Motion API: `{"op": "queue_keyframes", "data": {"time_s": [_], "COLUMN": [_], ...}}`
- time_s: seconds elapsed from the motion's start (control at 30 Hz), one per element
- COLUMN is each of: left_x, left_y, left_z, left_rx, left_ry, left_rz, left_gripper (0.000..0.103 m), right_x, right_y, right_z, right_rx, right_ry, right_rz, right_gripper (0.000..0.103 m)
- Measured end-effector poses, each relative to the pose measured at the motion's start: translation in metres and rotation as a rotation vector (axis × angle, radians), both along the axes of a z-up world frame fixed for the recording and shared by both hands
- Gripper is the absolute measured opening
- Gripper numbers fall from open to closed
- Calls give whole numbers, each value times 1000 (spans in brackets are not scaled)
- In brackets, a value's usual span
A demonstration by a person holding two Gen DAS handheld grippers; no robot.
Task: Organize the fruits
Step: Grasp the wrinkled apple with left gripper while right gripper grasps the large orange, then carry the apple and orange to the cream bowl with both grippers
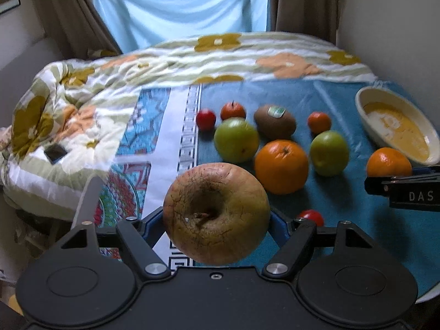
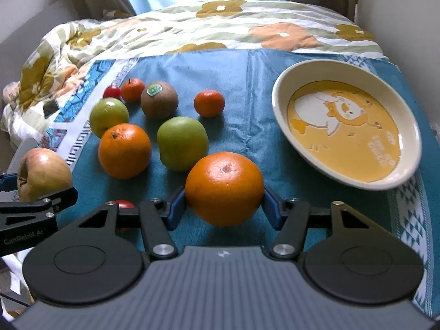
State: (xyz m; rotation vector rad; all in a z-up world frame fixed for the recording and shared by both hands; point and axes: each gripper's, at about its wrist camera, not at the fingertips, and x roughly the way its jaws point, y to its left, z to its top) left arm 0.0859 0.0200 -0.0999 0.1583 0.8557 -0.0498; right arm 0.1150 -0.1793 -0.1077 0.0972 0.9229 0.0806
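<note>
My left gripper [image 1: 217, 221] is shut on a wrinkled brownish apple [image 1: 217, 211], stem end facing the camera, held above the cloth's patterned left border. My right gripper [image 2: 224, 209] is shut on a big orange [image 2: 224, 187], which hangs above the blue cloth [image 2: 247, 82]. On that cloth lie two green apples [image 2: 108, 119] [image 2: 183, 143], another orange [image 2: 125, 151], a kiwi with a sticker [image 2: 159, 99], two mandarins [image 2: 209, 103] [image 2: 132, 90] and a small red fruit [image 2: 112, 92]. A white oval bowl [image 2: 279, 101] with a yellow duck print stands to the right.
A floral duvet [image 2: 165, 27] covers the bed behind and left of the cloth, with a small dark object [image 2: 51, 107] lying on it. Another red fruit [image 2: 125, 205] lies half hidden under my right gripper's left arm. Curtains and a bright window are at the back.
</note>
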Motion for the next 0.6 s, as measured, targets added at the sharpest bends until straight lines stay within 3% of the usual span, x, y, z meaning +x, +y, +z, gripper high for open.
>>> {"op": "queue_keyframes", "data": {"time_s": [0.37,0.6], "left_x": [-12,6], "left_y": [-40,-96], "left_z": [73,89], "left_rx": [-19,-73], "left_ry": [-123,-137], "left_rz": [-135,-209], "left_gripper": [79,79], "right_x": [-37,-38], "right_y": [-48,-108], "right_z": [62,89], "right_rx": [-6,-4], "right_ry": [-65,-99], "right_rz": [-88,-109], "right_gripper": [73,73]}}
